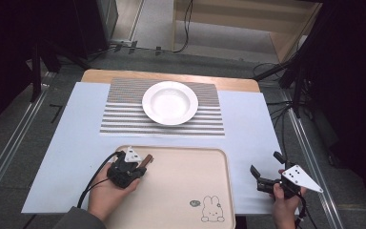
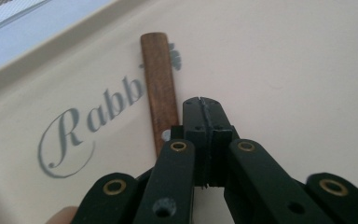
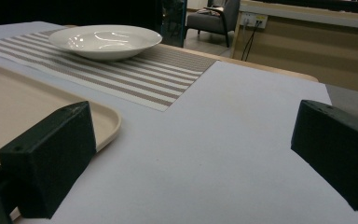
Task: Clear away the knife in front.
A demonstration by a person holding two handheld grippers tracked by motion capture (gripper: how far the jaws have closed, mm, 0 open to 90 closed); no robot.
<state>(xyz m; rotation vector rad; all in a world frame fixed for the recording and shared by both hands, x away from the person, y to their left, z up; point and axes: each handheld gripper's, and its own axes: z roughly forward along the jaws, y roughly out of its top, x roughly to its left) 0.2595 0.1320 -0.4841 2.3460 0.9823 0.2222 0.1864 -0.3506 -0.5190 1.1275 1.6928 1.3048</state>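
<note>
Black jaws of the left gripper (image 2: 204,140) pressed flat together at the bottom of the left gripper view, nothing between them, tips resting just right of a brown wooden handle (image 2: 159,93) lying on the beige tray (image 1: 186,191). Handle sitting at the tray's upper left corner in the high view, beside the printed lettering. Looks like a pick-up not yet made: better to part the jaws, shift left, straddle the handle across its width near the middle, then squeeze. Right gripper (image 1: 266,172) spread wide at lower right, idle over the white sheet. White bowl (image 1: 170,102) waiting on the striped mat (image 1: 124,119), upper centre.
</note>
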